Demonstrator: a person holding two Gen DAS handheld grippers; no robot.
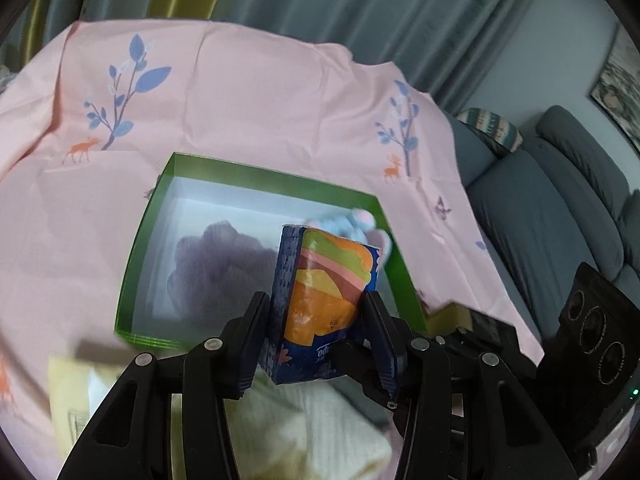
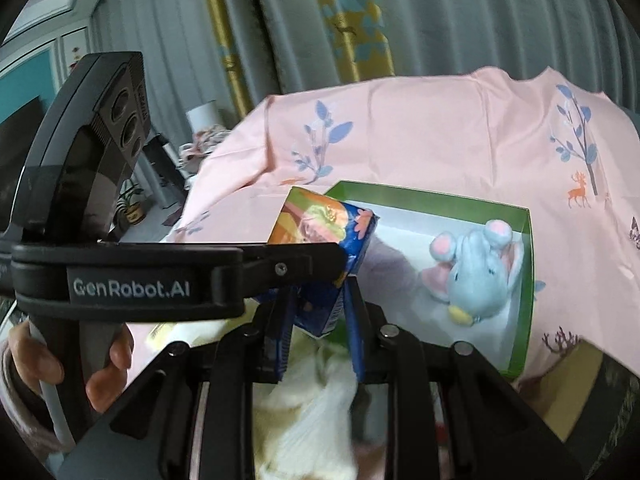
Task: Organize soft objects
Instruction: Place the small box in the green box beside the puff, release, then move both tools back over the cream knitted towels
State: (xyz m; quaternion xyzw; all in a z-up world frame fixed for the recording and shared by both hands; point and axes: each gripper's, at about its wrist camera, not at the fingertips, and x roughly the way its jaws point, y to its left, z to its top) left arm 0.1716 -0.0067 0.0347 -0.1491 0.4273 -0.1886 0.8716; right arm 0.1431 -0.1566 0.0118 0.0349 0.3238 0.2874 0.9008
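A blue tissue pack [image 1: 328,292] with orange and green print hangs upright over the near edge of a green box [image 1: 256,168]. My left gripper [image 1: 316,300] is shut on its two sides. In the right wrist view the same pack [image 2: 320,220] has its lower end pinched in my right gripper [image 2: 318,292], which is shut on it. The white-lined box [image 2: 440,196] holds a blue elephant plush [image 2: 476,268] at its right side, seen blurred [image 1: 344,224] behind the pack. A purple fluffy thing [image 1: 220,264] lies in the box's middle. A cream knit cloth [image 1: 304,432] lies below both grippers.
A pink printed sheet [image 1: 240,92] covers the surface under the box. A grey sofa [image 1: 540,220] stands to the right and curtains hang behind. A pale yellow item [image 1: 72,384] lies at the near left. A person's hand [image 2: 108,360] grips the left gripper's handle.
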